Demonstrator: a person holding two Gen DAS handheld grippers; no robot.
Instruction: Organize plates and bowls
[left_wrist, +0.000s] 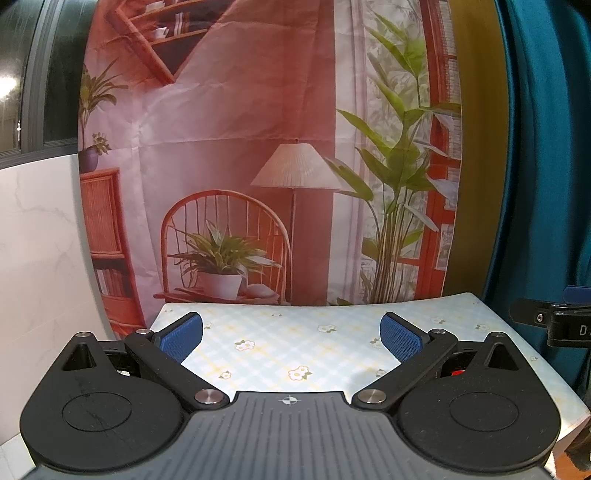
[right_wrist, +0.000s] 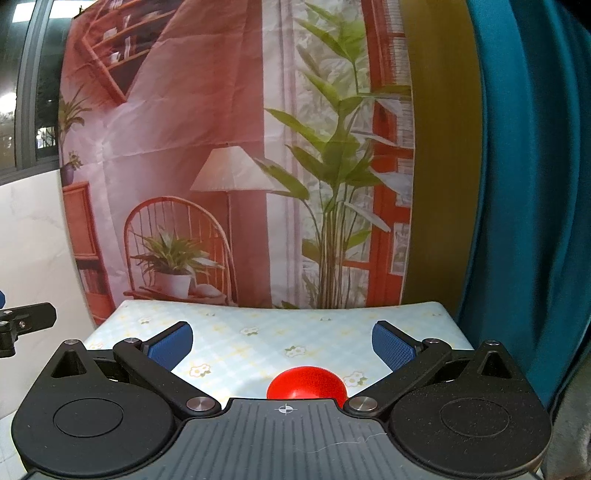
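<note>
1. Holding my left gripper over the table, I see its jaws spread wide, gripping nothing.
2. My right gripper is spread too, with nothing between its fingers.
3. A red bowl lies upside down near the table's front edge, just under my right gripper.

floral table bears red bowl.

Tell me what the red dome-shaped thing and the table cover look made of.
Red bowl: upside-down as it looks, probably plastic, judging by its uniform saturated colour and soft satin sheen; glazed ceramic not excluded. Table cover: likely wipeable vinyl with a printed floral check, lying smooth and faintly glossy.
</note>
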